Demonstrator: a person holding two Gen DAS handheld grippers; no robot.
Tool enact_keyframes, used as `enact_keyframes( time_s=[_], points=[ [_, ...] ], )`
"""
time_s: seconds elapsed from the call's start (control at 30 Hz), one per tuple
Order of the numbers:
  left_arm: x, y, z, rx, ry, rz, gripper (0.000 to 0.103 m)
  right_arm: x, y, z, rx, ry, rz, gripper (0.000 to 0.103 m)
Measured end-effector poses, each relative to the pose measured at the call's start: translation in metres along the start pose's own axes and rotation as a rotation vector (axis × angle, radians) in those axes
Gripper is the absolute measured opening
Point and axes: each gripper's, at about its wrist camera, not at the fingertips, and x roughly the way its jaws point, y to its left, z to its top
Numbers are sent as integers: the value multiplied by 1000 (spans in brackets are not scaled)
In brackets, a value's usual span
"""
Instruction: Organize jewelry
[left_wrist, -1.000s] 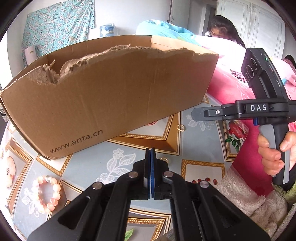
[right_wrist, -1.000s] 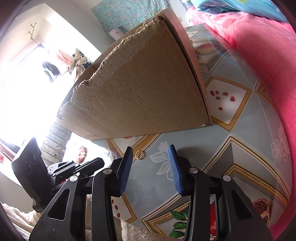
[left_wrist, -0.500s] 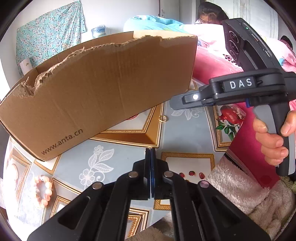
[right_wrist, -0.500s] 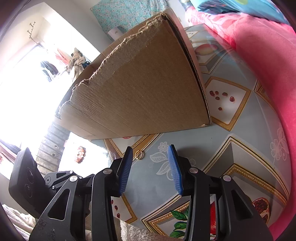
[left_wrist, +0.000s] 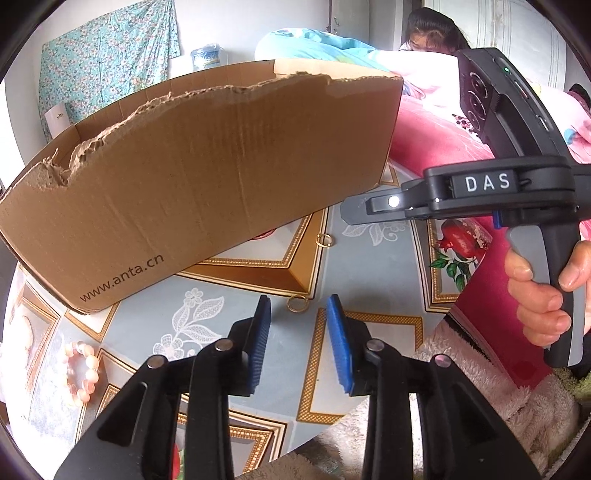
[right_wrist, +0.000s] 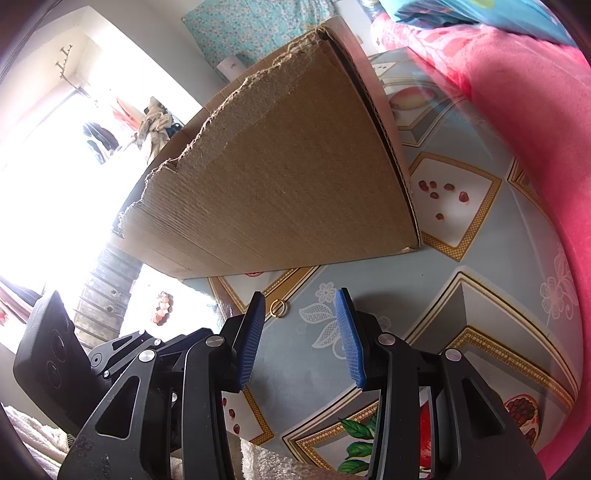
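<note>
- Opening up, the left gripper (left_wrist: 298, 325) has its blue pads (left_wrist: 260, 341) apart with nothing between them.
- A small gold ring (left_wrist: 297, 304) lies on the table just past those fingertips, right in line with the gap.
- A second gold ring (left_wrist: 324, 239) lies farther out, close to the bottom edge of the cardboard box (left_wrist: 207, 177).
- A pink bead bracelet (left_wrist: 82, 372) sits off to the left of the left fingers, well apart from them.
- The right gripper (right_wrist: 301, 332) holds its blue pads (right_wrist: 349, 339) apart and empty over the patterned tablecloth (right_wrist: 480, 295).
- A gold ring (right_wrist: 277, 308) lies just beyond its left fingertip, near the box's bottom edge.
- A person's hand (left_wrist: 543, 295) holds the right gripper's handle, seen to the right of the left fingers.
</note>
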Motion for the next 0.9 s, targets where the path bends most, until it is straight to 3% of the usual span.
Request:
enact_keyframes(
  time_s=[0.27, 0.53, 0.9],
  points=[
    [4, -4, 4, -53, 3, 46, 29, -1, -2, -2, 3, -4, 5, 38],
    [6, -18, 0, -26, -16, 121, 12, -2, -4, -2, 4, -5, 6, 38],
    [2, -1, -5, -62, -22, 140, 11, -3, -3, -2, -4, -6, -2, 38]
  ],
)
